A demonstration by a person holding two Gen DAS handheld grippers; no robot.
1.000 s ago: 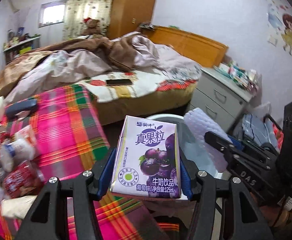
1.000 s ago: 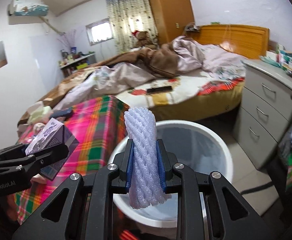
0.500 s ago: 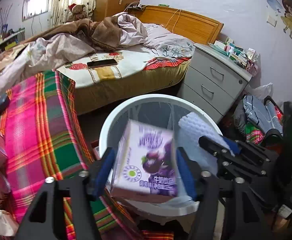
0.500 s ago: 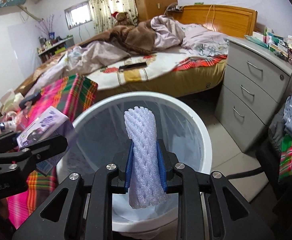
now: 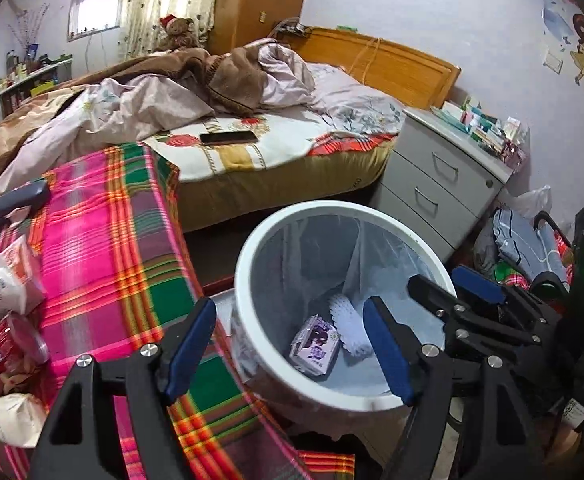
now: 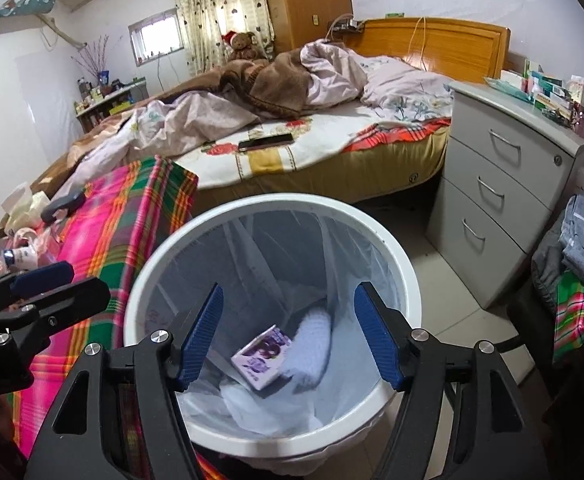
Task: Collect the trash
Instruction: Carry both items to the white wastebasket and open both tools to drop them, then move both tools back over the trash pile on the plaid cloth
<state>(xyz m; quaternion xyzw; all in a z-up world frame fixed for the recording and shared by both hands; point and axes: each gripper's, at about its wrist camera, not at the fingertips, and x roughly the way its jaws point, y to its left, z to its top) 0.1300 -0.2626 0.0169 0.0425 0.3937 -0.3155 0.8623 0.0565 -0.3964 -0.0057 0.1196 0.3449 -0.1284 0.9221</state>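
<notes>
Purple carton & ribbed foam net dropped into lined bin; both grippers just opened, empty.

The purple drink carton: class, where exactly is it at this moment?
In both wrist views the purple drink carton lies at the bottom of the lined white bin, beside the white foam net, below both open grippers.

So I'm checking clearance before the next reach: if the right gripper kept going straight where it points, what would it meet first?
Probably the purple milk carton lying in the lined white bin; the open right gripper aims into its mouth, though depth is hard to judge.
</notes>
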